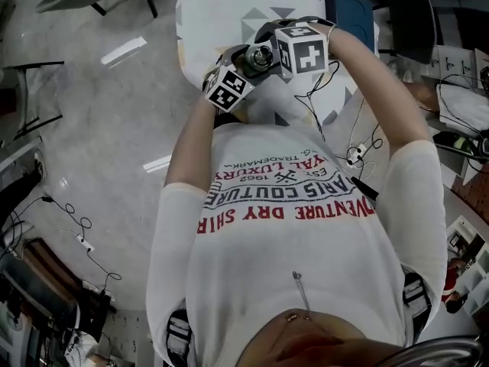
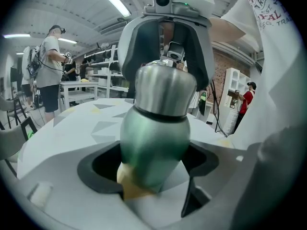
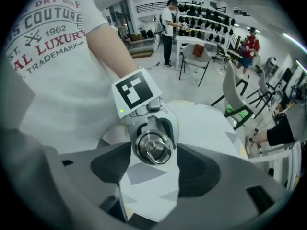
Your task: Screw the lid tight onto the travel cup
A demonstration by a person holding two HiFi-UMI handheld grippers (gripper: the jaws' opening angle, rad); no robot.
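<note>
Working over the white patterned counter (image 1: 229, 10), apparently clear of its surface. Gripping the green travel cup (image 2: 153, 147) low on its body with the left hand-held gripper (image 2: 148, 171), clamped shut on it. Straddling the steel lid (image 2: 165, 92) with the right hand-held gripper (image 3: 153, 176), spread wide, one pad to either side, without pressing on it.

For a good tightening stroke:
- Keep the left clamp firm and motionless.
- Centre the right pads on the lid's straight wall, not on its rounded shoulder.
- Close squarely before turning.
- Roll about the cup's own axis, never sideways, to avoid cross-threading.
- Release, wind back and repeat until firm resistance.
- Probably worth steering clear of the small ring (image 3: 157, 151) on the lid's top.

Hard to judge the seating of the lid from only a dark seam (image 2: 158, 115) below it. Cup's base buried between the left jaws, next to a yellowish patch of unclear nature. In the head view, cup almost wholly masked by the two marker cubes.
</note>
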